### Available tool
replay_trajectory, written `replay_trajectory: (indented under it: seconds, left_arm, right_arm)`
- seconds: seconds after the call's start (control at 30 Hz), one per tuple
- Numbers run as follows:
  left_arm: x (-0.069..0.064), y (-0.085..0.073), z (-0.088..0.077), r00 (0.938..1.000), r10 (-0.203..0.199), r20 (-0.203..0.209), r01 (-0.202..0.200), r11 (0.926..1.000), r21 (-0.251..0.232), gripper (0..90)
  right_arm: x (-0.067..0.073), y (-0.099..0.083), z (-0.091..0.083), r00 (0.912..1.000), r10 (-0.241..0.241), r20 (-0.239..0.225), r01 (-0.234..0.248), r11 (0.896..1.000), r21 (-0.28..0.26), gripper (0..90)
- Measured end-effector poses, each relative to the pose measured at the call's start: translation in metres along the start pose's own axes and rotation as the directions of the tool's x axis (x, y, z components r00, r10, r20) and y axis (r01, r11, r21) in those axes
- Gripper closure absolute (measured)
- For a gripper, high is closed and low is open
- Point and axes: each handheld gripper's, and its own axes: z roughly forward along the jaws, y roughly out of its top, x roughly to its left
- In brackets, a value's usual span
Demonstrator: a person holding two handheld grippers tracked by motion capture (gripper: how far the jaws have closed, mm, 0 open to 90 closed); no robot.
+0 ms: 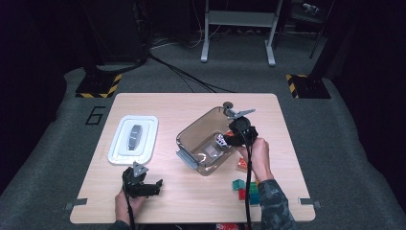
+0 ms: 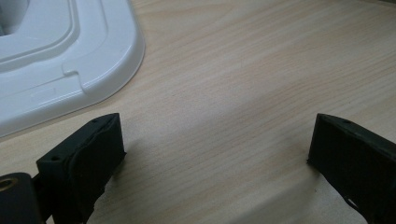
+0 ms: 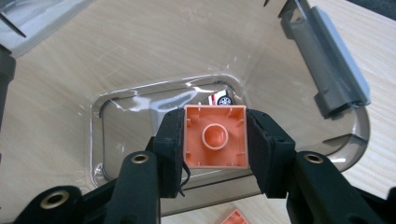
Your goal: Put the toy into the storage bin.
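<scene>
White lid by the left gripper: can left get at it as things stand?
Probably yes. The left gripper has its jaws wide open with nothing between them, and the white lid lies just ahead across bare table. Nothing stands between them.

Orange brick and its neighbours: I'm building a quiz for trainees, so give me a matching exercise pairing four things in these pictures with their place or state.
Things:
1. orange brick
2. white lid
3. left gripper
4. clear tub

Places or states:
A. lying flat on the table's left side
B. jaws open over bare wood
C. clamped between the right gripper's jaws
D. open-topped, mid-table

Pairs: 1-C, 2-A, 3-B, 4-D
</scene>
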Motion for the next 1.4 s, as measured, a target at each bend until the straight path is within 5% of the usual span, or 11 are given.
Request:
replay_trajectory:
  seconds: [0.43,0.6,0.9,1.4]
  left_arm:
    - [0.0,0.0,0.0,1.0,0.001,-0.001,-0.001,1.0,0.002,3.3]
    - [0.0,0.0,0.0,1.0,0.001,0.0,-0.001,1.0,-0.001,3.3]
    - [0.0,0.0,0.0,1.0,0.001,0.0,-0.001,1.0,-0.001,3.4]
    - [0.0,0.0,0.0,1.0,0.001,0.0,-0.001,1.0,-0.002,3.3]
  right_arm:
    - [0.002,-0.004,0.0,0.9999,-0.014,-0.01,0.014,1.0,0.009,57.5]
    - [0.002,-0.006,-0.004,1.0,-0.002,-0.01,0.002,1.0,-0.006,39.8]
    - [-0.003,-0.013,-0.024,0.9992,0.035,-0.017,-0.037,0.997,-0.066,22.0]
    - [-0.019,-0.049,-0.042,0.996,0.088,0.014,-0.087,0.993,-0.084,11.8]
